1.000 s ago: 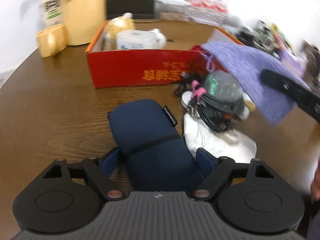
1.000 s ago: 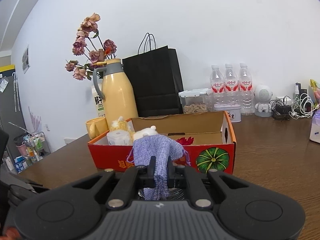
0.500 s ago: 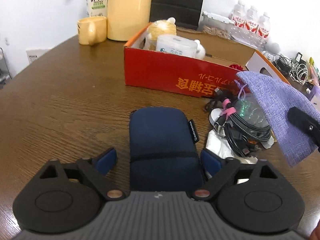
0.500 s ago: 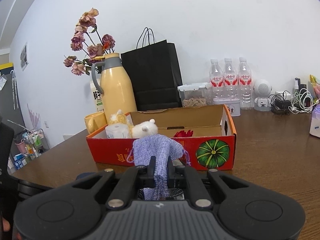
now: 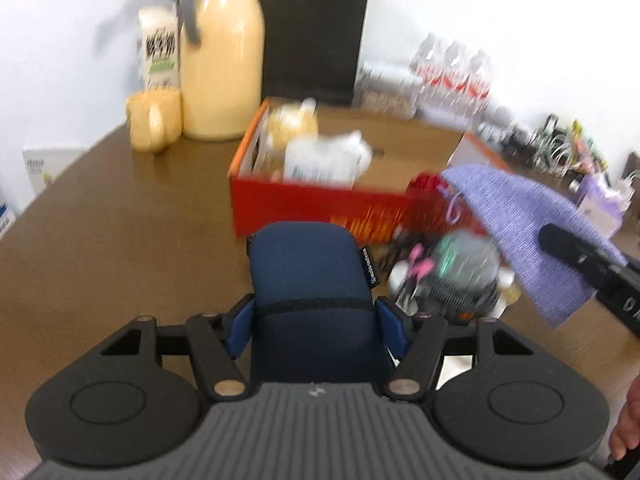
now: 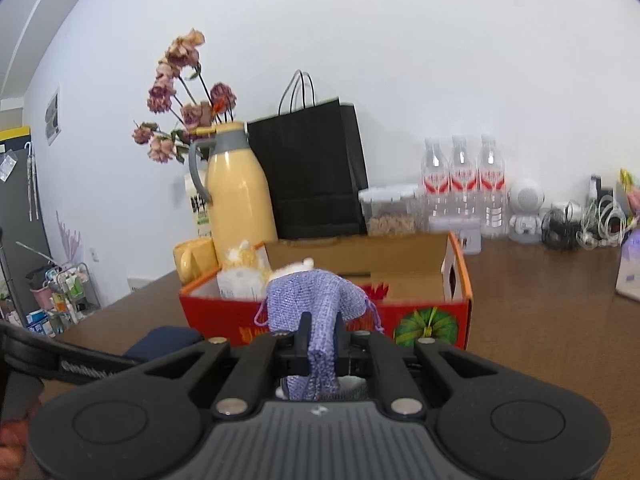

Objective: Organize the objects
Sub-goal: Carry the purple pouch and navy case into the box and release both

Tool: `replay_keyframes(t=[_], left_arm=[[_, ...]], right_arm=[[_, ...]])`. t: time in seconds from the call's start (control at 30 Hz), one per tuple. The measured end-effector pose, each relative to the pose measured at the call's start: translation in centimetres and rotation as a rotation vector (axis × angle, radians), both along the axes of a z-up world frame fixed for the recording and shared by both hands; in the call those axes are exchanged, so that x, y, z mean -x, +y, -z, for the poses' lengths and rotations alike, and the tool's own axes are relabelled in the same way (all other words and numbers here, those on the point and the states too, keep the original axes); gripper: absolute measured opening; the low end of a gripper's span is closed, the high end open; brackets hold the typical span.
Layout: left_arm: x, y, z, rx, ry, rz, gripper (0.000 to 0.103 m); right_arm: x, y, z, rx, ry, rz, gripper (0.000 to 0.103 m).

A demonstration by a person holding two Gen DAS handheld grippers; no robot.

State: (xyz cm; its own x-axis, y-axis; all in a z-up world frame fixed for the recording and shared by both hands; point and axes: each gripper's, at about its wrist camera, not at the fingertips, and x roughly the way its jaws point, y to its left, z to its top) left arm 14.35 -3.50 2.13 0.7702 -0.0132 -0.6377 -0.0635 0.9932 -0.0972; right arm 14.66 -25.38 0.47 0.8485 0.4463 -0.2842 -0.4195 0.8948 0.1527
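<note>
A navy soft pouch [image 5: 308,268] lies lengthwise between the blue pads of my left gripper [image 5: 316,328]. The jaws are closing and the pads touch its sides. My right gripper [image 6: 322,332] is shut on a purple knitted drawstring bag [image 6: 312,296], held in the air in front of the red cardboard box [image 6: 424,312]. In the left wrist view that bag [image 5: 520,216] hangs at the right over a pile of cables and a round gadget [image 5: 460,272]. The box [image 5: 300,200] holds a tissue roll and soft toys at its left end. The pouch [image 6: 168,338] shows low at the left in the right wrist view.
A yellow thermos jug [image 5: 222,60] and yellow mug [image 5: 154,124] stand left of the box, with a black paper bag [image 6: 312,172] behind it. Water bottles [image 6: 460,184], a small white robot figure and tangled cables line the back wall. A person's hand [image 5: 626,420] shows at the lower right.
My left gripper's pads have come in against the pouch's sides, and the left view has risen and tipped up toward the box. The right gripper still holds the purple bag in place.
</note>
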Motion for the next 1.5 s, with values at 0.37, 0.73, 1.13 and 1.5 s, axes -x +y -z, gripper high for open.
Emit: replay_keyframes(t=[0.37, 0.73, 1.13, 1.5], left_arm=[[-7.5, -3.5, -6.2, 0.01, -0.149, 0.095, 0.065], [-17.2, -7.2, -3.8, -0.033, -0.085, 0.087, 0.065], [-19.1, -7.8, -0.3, -0.095, -0.02, 0.078, 0.066], [-16.0, -4.9, -1.2, -0.131, -0.127, -0.033, 0.103]], right_arm=[[-5.3, 1.9, -4.6, 0.001, -0.088, 0.045, 0.007], [-14.5, 1.6, -0.9, 0.012, 0.022, 0.154, 0.007], [-16.1, 1.9, 1.4, 0.08, 0.089, 0.135, 0.01], [-15.1, 0.9, 0.7, 0.046, 0.068, 0.177, 0.088]])
